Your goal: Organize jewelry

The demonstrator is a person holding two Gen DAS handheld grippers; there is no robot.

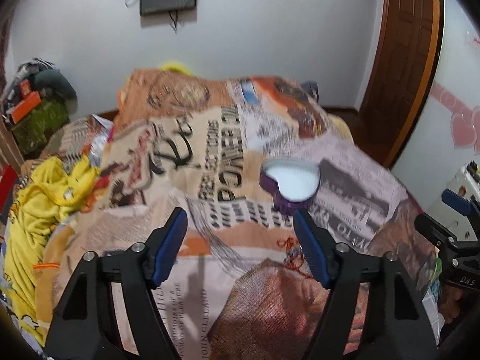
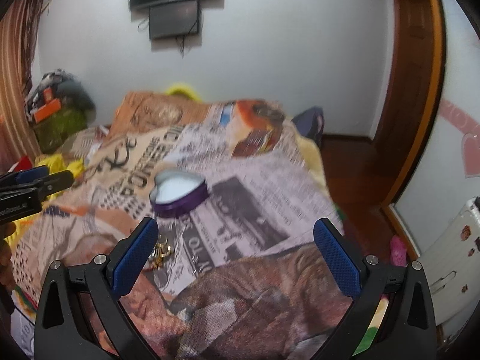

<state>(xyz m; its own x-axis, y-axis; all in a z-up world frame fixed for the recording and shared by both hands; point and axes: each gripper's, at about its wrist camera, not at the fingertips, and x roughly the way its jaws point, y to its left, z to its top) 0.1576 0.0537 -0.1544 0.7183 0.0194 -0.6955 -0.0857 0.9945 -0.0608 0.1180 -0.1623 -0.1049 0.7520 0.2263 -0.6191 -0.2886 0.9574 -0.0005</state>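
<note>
A purple heart-shaped box (image 1: 289, 181) with a white inside stands open on the printed blanket; it also shows in the right wrist view (image 2: 179, 193). A red-and-gold string bracelet (image 1: 292, 252) lies just in front of the box, beside my left gripper's right finger. Gold rings or bangles (image 2: 161, 250) lie by my right gripper's left finger. My left gripper (image 1: 240, 225) is open and empty, short of the box. My right gripper (image 2: 237, 240) is open wide and empty, to the right of the jewelry.
The bed is covered by a newspaper-print blanket (image 1: 210, 156). Yellow clothes (image 1: 45, 198) lie at its left. A wooden door (image 1: 402, 60) stands at right. A white chair (image 2: 450, 240) is at the bed's right. The right gripper shows in the left wrist view (image 1: 450, 228).
</note>
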